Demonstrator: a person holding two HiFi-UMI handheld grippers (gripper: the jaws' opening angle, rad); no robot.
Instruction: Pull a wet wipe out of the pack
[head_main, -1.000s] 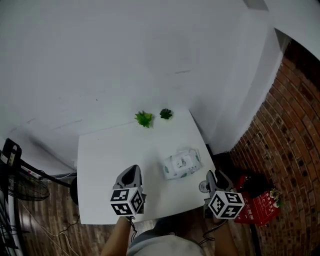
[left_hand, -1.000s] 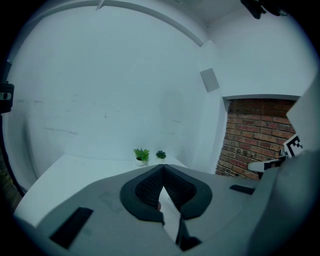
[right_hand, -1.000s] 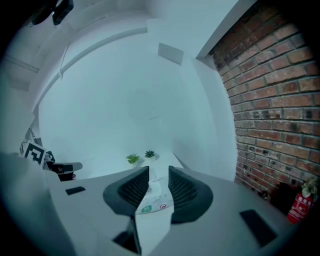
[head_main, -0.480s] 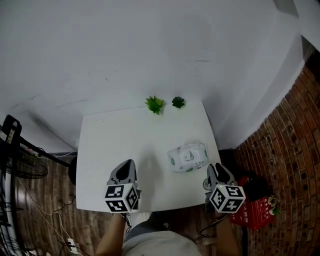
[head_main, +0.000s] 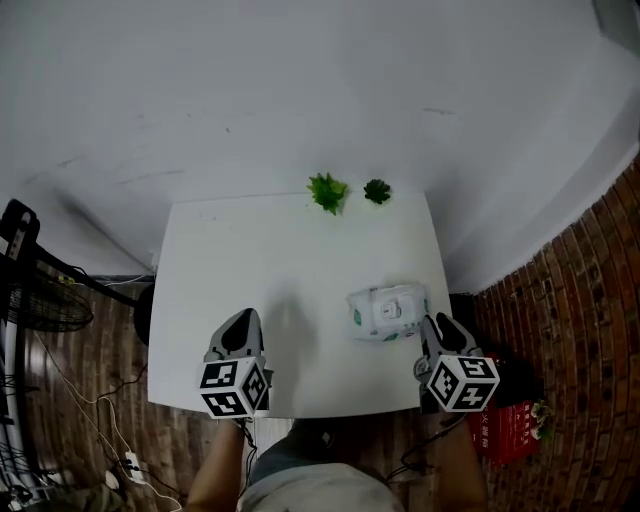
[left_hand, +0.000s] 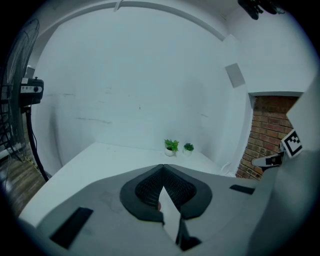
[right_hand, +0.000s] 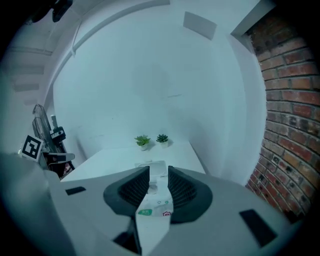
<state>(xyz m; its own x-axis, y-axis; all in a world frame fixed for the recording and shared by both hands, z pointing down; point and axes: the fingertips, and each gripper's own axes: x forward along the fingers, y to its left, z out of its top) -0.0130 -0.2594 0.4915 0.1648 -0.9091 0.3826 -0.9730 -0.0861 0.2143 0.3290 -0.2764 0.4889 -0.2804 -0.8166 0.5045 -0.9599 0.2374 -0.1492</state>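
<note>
The reach is in hand. The wet wipe pack (head_main: 388, 312) lies at the counter's (head_main: 250, 260) right front, just ahead of the right gripper (head_main: 440, 328), whose fingers are released and frame it. The left gripper (head_main: 240, 325) hovers well apart, fingers clenched on nothing. Next, probably, comes steadying the pack and reaching its lid.

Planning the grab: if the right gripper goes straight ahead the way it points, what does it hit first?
Most likely the wet wipe pack on the table: it lies in line with the gap of the right gripper's open jaws. How far off is unclear.
</note>
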